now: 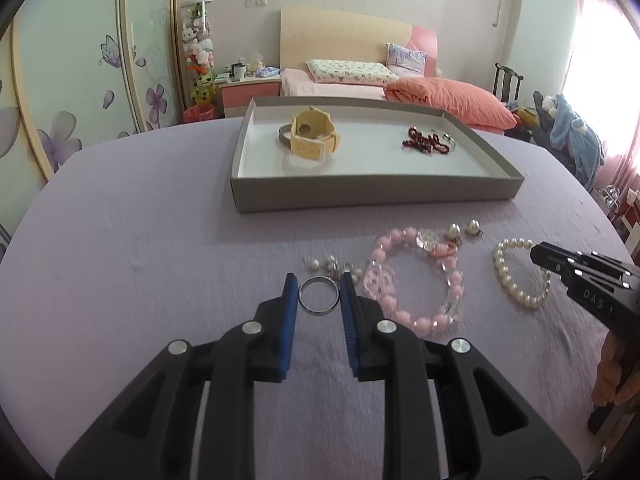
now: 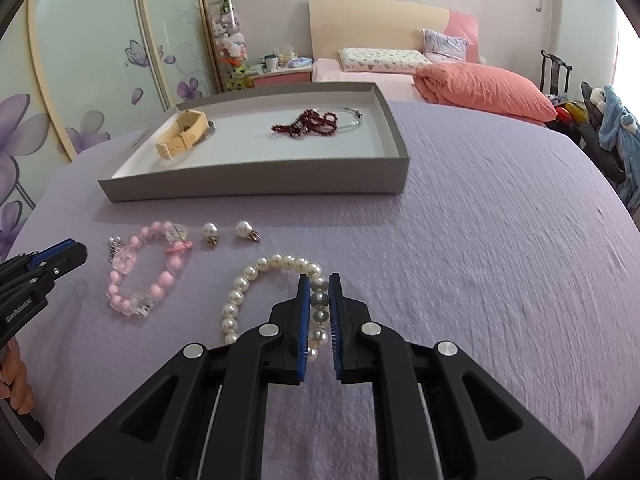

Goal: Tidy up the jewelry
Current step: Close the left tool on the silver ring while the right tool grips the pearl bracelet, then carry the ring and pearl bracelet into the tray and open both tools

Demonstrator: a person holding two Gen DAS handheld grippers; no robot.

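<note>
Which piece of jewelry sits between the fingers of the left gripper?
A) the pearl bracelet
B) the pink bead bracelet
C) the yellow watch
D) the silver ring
D: the silver ring lies on the purple cloth between the open fingers of the left gripper.

Daylight floods from the overexposed window (image 1: 600, 52) at right; soft shadows, curved dark fisheye corners, perhaps slight blur.

Both grippers' jaws parted, low.

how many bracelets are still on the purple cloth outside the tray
2: the pink bead bracelet lies right of the silver ring, and the pearl bracelet lies between the right gripper fingers.
</note>
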